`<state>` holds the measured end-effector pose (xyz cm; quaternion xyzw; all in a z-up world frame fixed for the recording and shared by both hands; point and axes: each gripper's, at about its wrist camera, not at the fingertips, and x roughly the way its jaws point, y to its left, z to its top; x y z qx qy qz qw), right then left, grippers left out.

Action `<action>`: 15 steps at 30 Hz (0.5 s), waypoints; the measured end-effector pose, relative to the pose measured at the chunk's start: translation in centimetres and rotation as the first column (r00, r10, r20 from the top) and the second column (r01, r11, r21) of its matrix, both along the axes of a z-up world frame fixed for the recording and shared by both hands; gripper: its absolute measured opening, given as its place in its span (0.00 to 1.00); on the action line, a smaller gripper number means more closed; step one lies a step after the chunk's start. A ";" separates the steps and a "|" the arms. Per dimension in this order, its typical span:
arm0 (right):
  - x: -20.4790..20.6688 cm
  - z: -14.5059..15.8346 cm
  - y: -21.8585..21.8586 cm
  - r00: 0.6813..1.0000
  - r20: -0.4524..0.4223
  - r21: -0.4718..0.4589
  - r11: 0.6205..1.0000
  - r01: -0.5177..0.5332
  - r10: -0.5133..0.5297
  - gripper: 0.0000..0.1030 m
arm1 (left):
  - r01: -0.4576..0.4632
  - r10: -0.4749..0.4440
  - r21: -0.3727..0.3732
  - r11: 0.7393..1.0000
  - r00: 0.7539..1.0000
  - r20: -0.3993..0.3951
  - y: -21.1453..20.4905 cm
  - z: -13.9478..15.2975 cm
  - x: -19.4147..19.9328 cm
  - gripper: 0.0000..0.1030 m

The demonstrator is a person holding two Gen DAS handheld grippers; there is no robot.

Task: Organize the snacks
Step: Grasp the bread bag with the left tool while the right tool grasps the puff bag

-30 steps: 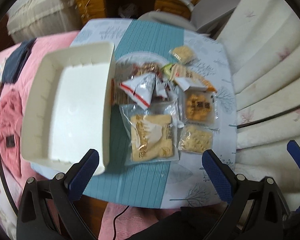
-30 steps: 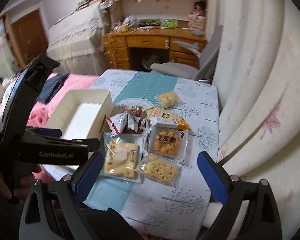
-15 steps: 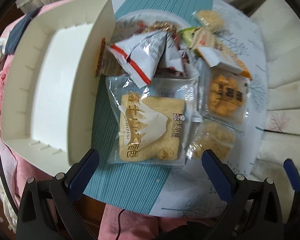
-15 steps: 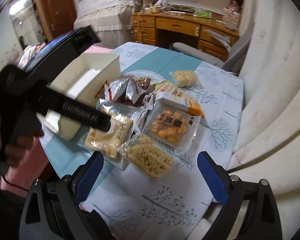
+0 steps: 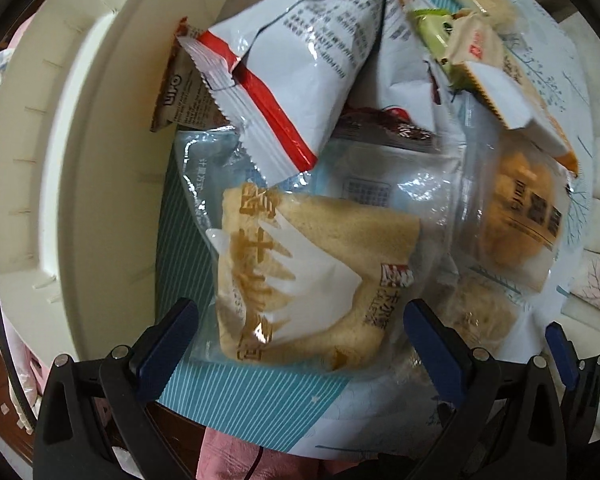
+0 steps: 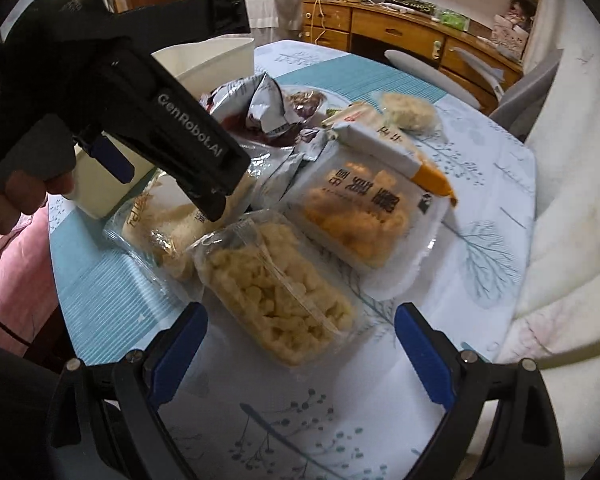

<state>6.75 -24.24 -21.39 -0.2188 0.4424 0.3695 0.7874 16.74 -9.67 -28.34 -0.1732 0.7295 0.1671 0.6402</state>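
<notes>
Both hand-held grippers have dropped closer to the snack pile since a second ago. Left hand-held gripper (image 5: pixel 300 334) now hangs low over the clear-wrapped toast packet (image 5: pixel 308 280), its blue fingers spread wide to either side of the packet's near end and not pinching anything. That packet lies on the teal stripe of the bench (image 5: pixel 256 412), just beside the white tray (image 5: pixel 72 152), which stands on the left with its inside bare. A white and red foil bag (image 5: pixel 296 76) leans over the packet's far edge. Right hand-held gripper (image 6: pixel 300 340) is likewise spread wide and holds nothing, poised just short of a clear pack of pale puffed pieces (image 6: pixel 276 280). Beyond it lies a pack of orange pieces (image 6: pixel 360 216), touching the first pack. A hand (image 6: pixel 16 196) grips the left tool's black body at the left of the right wrist view
</notes>
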 end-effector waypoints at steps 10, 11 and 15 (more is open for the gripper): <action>0.6 -2.4 1.5 0.998 -0.009 -0.025 0.997 -0.068 0.067 0.93 | -0.020 0.019 -0.035 0.999 0.999 -0.028 1.5 -2.9 1.0 1.00; 0.6 -2.5 1.6 0.998 -0.008 -0.024 0.997 -0.068 0.068 0.93 | -0.017 0.016 -0.037 0.999 0.999 -0.029 1.7 -3.2 1.0 1.00; 0.7 -3.1 1.7 0.999 -0.014 -0.038 0.998 -0.050 0.050 0.91 | -0.028 0.026 -0.049 0.998 0.999 -0.033 1.5 -4.8 1.4 1.00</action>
